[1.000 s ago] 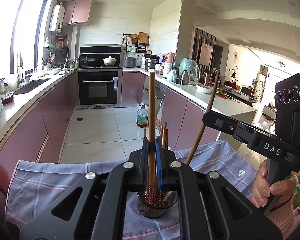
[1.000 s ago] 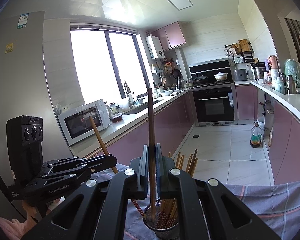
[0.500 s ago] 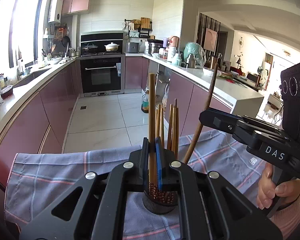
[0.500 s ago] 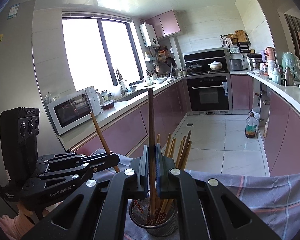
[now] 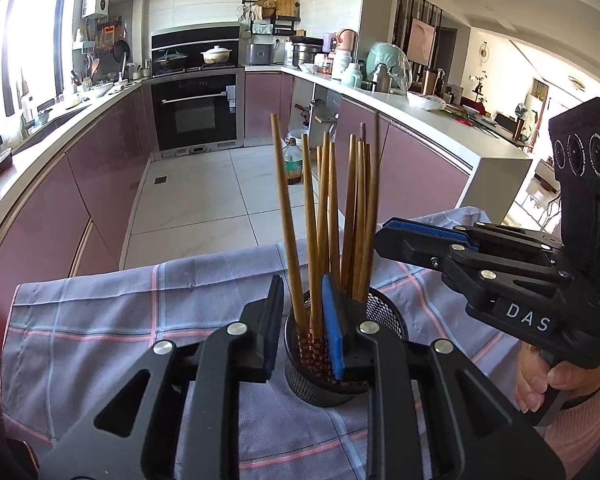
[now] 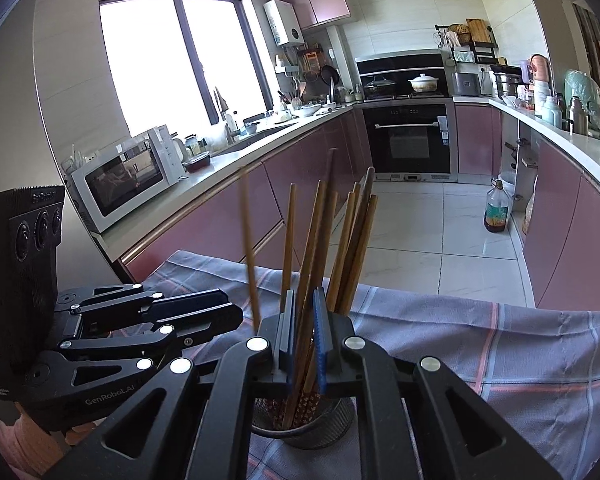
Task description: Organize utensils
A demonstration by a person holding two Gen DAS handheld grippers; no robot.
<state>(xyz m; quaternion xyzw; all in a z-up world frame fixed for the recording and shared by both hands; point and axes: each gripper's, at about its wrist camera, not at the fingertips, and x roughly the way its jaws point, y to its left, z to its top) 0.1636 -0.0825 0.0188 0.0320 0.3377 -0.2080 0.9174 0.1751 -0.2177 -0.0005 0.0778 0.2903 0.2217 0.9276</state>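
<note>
A black mesh holder (image 5: 384,314) stands on a checked cloth (image 5: 140,312) and holds several wooden chopsticks (image 5: 332,216). My left gripper (image 5: 300,312) is open just above the holder's rim, with chopsticks standing loose between its jaws. My right gripper (image 6: 303,320) is open over the same holder (image 6: 340,412), its chopsticks (image 6: 356,236) loose between the jaws. The right gripper also shows at the right of the left wrist view (image 5: 384,236). The left gripper shows at the left of the right wrist view (image 6: 228,312).
The cloth (image 6: 500,340) covers a table edge facing a kitchen aisle. Pink cabinets run along both sides, with a microwave (image 6: 124,176) on the left counter, an oven (image 5: 198,112) at the far end, and an oil bottle (image 6: 497,212) on the floor.
Both grippers came down over the holder and opened. The chopstick each one held now stands loose in the holder with the others.
</note>
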